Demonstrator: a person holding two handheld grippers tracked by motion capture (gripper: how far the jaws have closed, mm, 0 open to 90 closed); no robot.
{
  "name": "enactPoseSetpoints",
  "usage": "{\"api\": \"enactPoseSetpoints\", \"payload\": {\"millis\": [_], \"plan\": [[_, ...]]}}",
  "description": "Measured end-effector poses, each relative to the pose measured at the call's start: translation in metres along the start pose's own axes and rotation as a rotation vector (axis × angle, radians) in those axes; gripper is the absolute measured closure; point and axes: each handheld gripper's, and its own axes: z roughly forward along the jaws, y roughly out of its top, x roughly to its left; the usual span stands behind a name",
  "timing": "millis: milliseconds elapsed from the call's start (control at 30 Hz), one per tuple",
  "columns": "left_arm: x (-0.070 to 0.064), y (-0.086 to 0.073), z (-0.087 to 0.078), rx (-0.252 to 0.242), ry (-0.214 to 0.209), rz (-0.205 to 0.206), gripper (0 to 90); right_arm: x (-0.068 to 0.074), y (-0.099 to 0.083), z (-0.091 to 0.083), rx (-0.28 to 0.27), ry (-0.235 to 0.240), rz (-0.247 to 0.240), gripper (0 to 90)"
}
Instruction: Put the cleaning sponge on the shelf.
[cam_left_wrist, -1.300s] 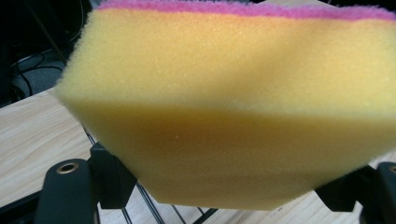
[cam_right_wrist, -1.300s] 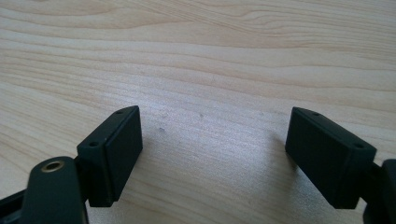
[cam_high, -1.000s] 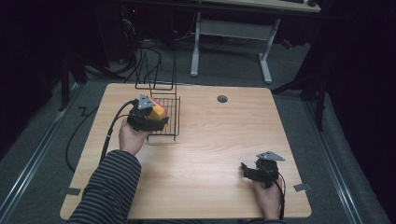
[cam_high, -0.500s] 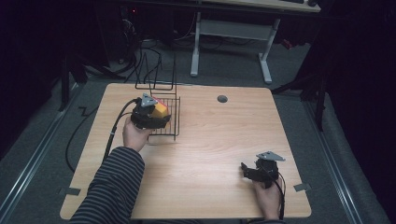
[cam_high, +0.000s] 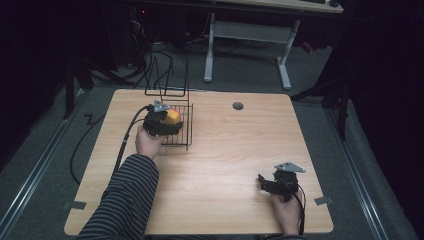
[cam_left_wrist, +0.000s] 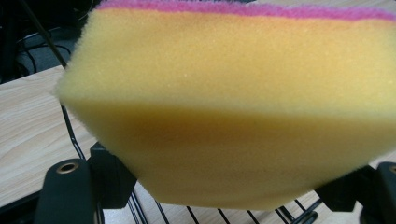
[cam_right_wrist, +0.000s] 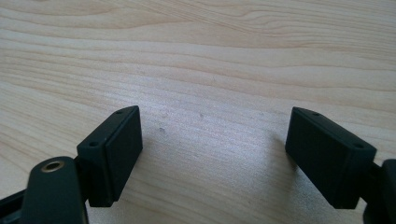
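A yellow sponge (cam_high: 173, 116) with a pink scouring layer is clamped in my left gripper (cam_high: 161, 122), which is shut on it over the black wire rack (cam_high: 181, 134) at the table's back left. In the left gripper view the sponge (cam_left_wrist: 233, 102) looms close, with the rack's wires (cam_left_wrist: 196, 215) just under it and both jaws pressed into its lower corners. My right gripper (cam_high: 272, 184) rests low near the front right of the table, open, its jaws wide apart over bare wood (cam_right_wrist: 210, 140) with nothing between them.
The wooden table (cam_high: 225, 150) has a round cable hole (cam_high: 238, 106) at the back middle. The rack's tall wire loops (cam_high: 167, 75) rise at its far side. A cable (cam_high: 122, 145) trails from the left gripper off the table's left. Another desk frame (cam_high: 245, 45) stands beyond.
My left gripper has moved a little farther forward over the rack with the sponge still held. The right gripper has stayed in place.
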Motion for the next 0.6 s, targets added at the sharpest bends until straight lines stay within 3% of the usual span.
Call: {"api": "enactPoseSetpoints", "payload": {"millis": [600], "plan": [[0.005, -0.006, 0.020, 0.046, 0.024, -0.021, 23.0, 0.000, 0.000, 0.000, 0.001, -0.001, 0.002, 19.0]]}}
